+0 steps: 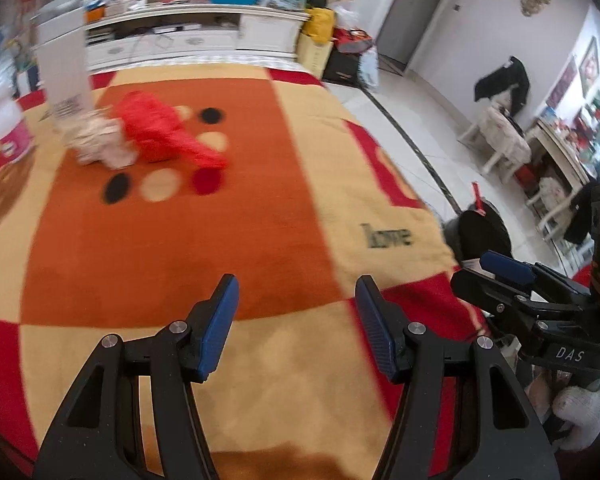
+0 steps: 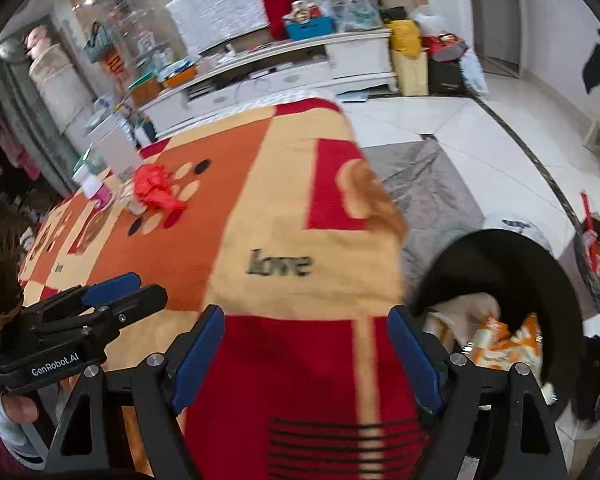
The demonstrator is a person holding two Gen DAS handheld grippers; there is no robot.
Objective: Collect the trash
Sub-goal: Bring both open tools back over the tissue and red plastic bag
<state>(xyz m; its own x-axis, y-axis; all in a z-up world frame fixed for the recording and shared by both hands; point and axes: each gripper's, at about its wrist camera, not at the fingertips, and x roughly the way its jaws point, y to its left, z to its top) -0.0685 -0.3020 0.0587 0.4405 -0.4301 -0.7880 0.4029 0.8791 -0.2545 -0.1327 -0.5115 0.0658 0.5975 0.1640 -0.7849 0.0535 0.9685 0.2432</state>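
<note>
Right wrist view showed the right tool (image 2: 306, 356) open and empty over the blanket-covered desk (image 2: 260, 216); just right of it, a black-lined bin (image 2: 512, 264) held orange snack wrappers (image 2: 504, 340). The left tool (image 1: 296, 328) also gaped empty, with a red bag (image 1: 160, 136) and crumpled paper (image 1: 98, 140) well ahead, to its left.

Left gripper (image 1: 296, 328) jaws apart, empty, right gripper (image 2: 306, 360) seemingly wider

I see an orange, cream and red checked blanket (image 1: 172, 248) with black, cream and red dots beyond the left claw (image 1: 296, 328). Ahead: red crumpled bag (image 1: 160, 132). Claw pads (image 2: 198, 356): blue. Right of right claw (image 2: 306, 360): black bin (image 2: 540, 264), orange packets (image 2: 508, 344).
</note>
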